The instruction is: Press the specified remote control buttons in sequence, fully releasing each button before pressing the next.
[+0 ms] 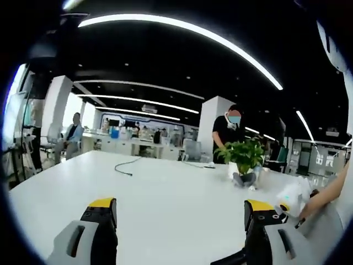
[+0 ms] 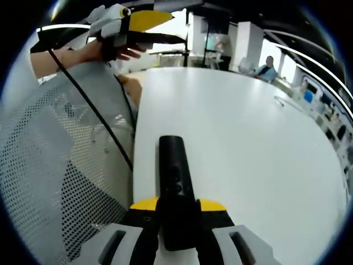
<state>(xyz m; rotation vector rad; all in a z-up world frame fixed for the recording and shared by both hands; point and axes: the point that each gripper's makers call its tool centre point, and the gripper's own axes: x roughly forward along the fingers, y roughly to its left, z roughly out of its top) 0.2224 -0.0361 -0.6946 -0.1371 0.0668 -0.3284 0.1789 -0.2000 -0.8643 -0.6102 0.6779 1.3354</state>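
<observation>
The white table [image 1: 165,193] is the largest thing, a broad rounded top that runs wide and bare ahead of both grippers; in the right gripper view its near edge [image 2: 134,165] curves down the left side, and beyond that edge stands a chair with a white mesh back [image 2: 60,182]. On the far part of the table in the left gripper view lie a thin black cable [image 1: 126,165] and a potted plant [image 1: 244,157], well apart from each other, with open surface between them and the jaws. A person in a dark top [image 1: 227,132] stands behind the plant, and another person [image 1: 73,135] sits at the far left by the desks. The left gripper [image 1: 179,212] hangs over the table with its yellow-tipped jaws spread wide and nothing between them; in the right gripper view it appears at the upper left [image 2: 140,22], held in a hand [image 2: 110,49], a black cord trailing down from it. The right gripper [image 2: 177,207] is clamped on the remote control [image 2: 175,176], its yellow-tipped jaws pressed to either side of the near end. The remote is a slim black bar with a rounded far end, pointing away over the table near its edge; small dark buttons show faintly on its top face, too dim to tell apart.
</observation>
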